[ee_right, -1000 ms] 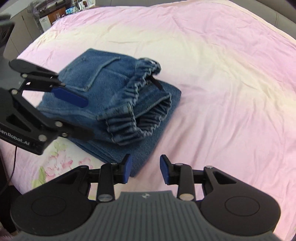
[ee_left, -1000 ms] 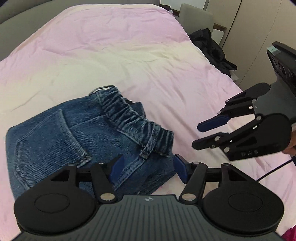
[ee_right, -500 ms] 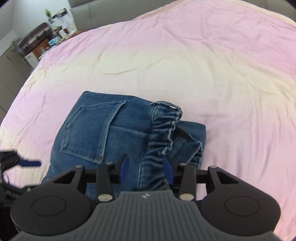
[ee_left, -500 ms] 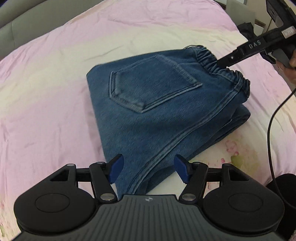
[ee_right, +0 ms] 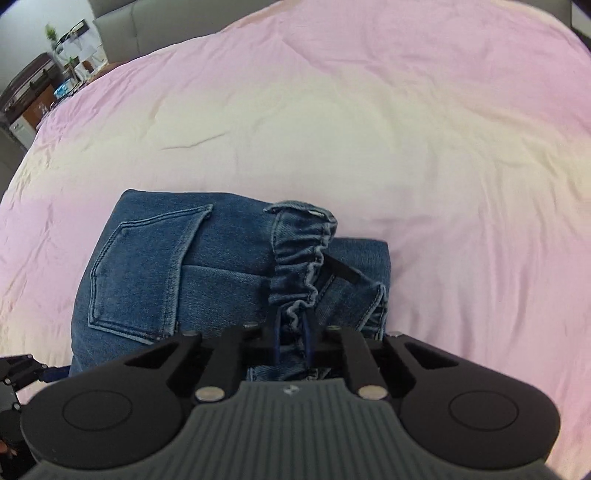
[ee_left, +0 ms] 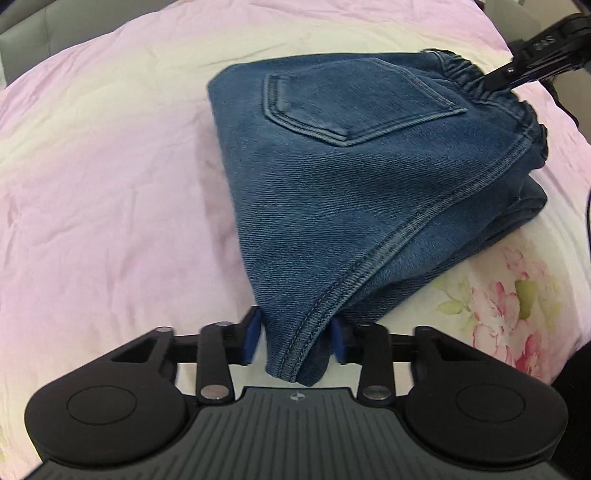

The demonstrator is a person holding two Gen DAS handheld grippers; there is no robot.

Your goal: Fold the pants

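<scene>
Folded blue denim pants point(ee_left: 351, 177) lie on a pink bed sheet point(ee_left: 110, 166), back pocket up. My left gripper point(ee_left: 295, 338) has its blue pads either side of the near corner of the pants; the jaws still stand apart and touch the denim. My right gripper point(ee_right: 291, 338) is shut on the elastic waistband point(ee_right: 299, 266) of the pants point(ee_right: 166, 266). It also shows in the left wrist view point(ee_left: 517, 75) at the far right, on the waistband point(ee_left: 465, 74).
The sheet has a pink flower print point(ee_left: 509, 306) near the right edge. A grey headboard point(ee_right: 147, 26) and a shelf with small items point(ee_right: 44, 92) stand beyond the bed point(ee_right: 369, 129) at the far left.
My left gripper has moved in onto the near corner of the pants and narrowed. My right gripper has closed on the waistband.
</scene>
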